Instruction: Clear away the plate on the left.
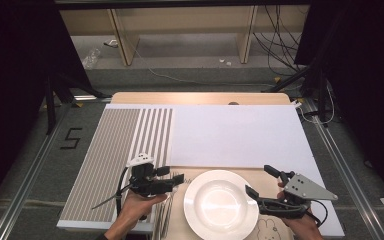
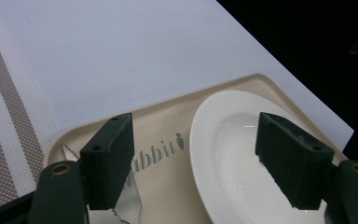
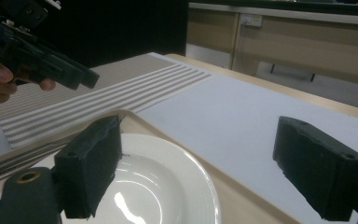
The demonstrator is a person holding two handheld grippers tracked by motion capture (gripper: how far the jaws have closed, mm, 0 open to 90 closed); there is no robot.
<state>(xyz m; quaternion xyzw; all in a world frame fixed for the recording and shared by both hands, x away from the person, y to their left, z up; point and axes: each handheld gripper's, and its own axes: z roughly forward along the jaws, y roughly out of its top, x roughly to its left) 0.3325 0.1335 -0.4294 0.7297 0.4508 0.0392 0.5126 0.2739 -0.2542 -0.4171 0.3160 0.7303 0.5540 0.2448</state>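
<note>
**Two grippers flank the white plate**

Lower left of the high view, left gripper (image 1: 172, 176) hangs released above cutlery (image 1: 166, 212). White plate (image 1: 221, 204) sits bottom centre on a beige tray (image 1: 179, 225). Right gripper (image 1: 261, 180) gapes empty over its rim.

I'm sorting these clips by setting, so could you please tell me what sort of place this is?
Probably a lab set up as a mock dining table: a white plate on a beige tray beside a striped placemat, with loose cables on the floor behind.
</note>
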